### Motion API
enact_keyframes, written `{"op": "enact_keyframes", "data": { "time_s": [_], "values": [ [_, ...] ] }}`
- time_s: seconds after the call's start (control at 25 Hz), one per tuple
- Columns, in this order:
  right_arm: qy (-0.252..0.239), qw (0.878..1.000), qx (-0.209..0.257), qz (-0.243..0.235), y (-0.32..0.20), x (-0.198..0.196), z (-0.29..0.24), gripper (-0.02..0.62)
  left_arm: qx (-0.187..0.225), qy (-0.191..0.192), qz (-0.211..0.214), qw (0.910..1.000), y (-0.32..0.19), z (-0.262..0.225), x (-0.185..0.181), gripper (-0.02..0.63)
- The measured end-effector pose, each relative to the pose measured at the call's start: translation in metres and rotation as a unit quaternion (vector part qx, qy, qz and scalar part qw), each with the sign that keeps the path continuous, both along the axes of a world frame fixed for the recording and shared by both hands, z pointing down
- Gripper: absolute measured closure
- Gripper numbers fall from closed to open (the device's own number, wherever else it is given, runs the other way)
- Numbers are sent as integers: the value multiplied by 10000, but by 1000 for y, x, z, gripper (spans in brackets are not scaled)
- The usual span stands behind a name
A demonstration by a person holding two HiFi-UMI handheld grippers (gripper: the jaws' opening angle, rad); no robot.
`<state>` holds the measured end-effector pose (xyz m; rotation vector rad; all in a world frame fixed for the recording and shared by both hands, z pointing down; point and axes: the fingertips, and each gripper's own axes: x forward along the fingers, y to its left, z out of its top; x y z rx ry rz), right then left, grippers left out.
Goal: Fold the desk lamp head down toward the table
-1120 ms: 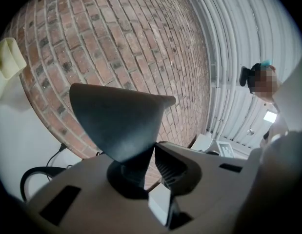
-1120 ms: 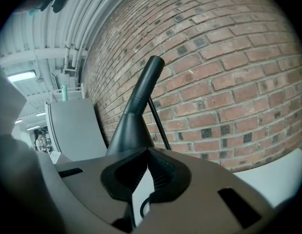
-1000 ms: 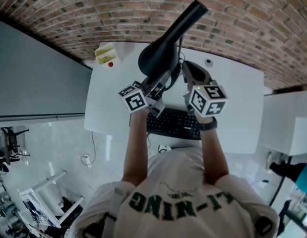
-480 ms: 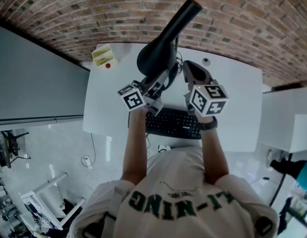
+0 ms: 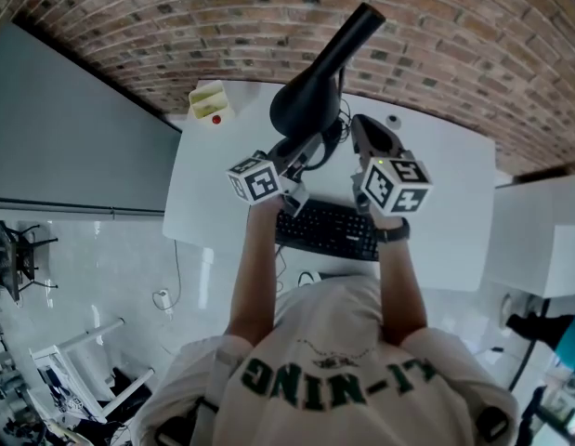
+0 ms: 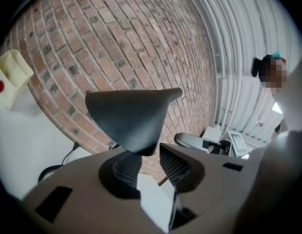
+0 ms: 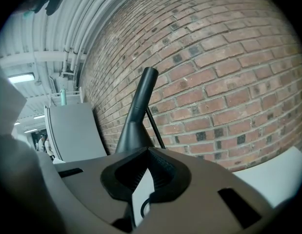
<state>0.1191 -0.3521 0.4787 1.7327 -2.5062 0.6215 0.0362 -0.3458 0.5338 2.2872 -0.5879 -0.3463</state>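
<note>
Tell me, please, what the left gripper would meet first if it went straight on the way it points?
The black lamp head: its narrow end sits right at the left gripper, by the jaw tips. The jaws have just been opening, and the pads seem clear of it.

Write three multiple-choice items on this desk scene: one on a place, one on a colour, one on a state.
1. Where on the table does the keyboard lie?
A. at its far edge
B. at its near edge, by the person
C. at its left corner

2. What colour is the lamp head?
A. white
B. black
C. red

3. How do the jaws of the left gripper stand?
A. apart
B. pressed together
C. clamped on a cable

Answers:
1 B, it lies along the edge nearest the person.
2 B, it shows black in every view.
3 A, they have just been opening, and the lamp head's narrow end sits at their tips, unpinched.
</note>
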Motion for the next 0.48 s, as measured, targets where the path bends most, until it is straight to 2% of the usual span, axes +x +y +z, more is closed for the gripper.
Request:
{"op": "enact_keyframes", "data": {
  "time_s": [0.12, 0.28, 0.48],
  "values": [
    [-32, 10000, 64, 12, 9, -1, -7, 591, -41, -376, -98, 9992, 15, 8, -12, 491],
    [-25, 9999, 168, -36, 22, -6, -17, 591, 146, -1004, -407, 9940, 36, 4, -34, 489],
    [10, 9995, 283, -128, 40, -20, -25, 591, 568, -1754, -995, 9778, 56, -17, -71, 489]
  ]
}}
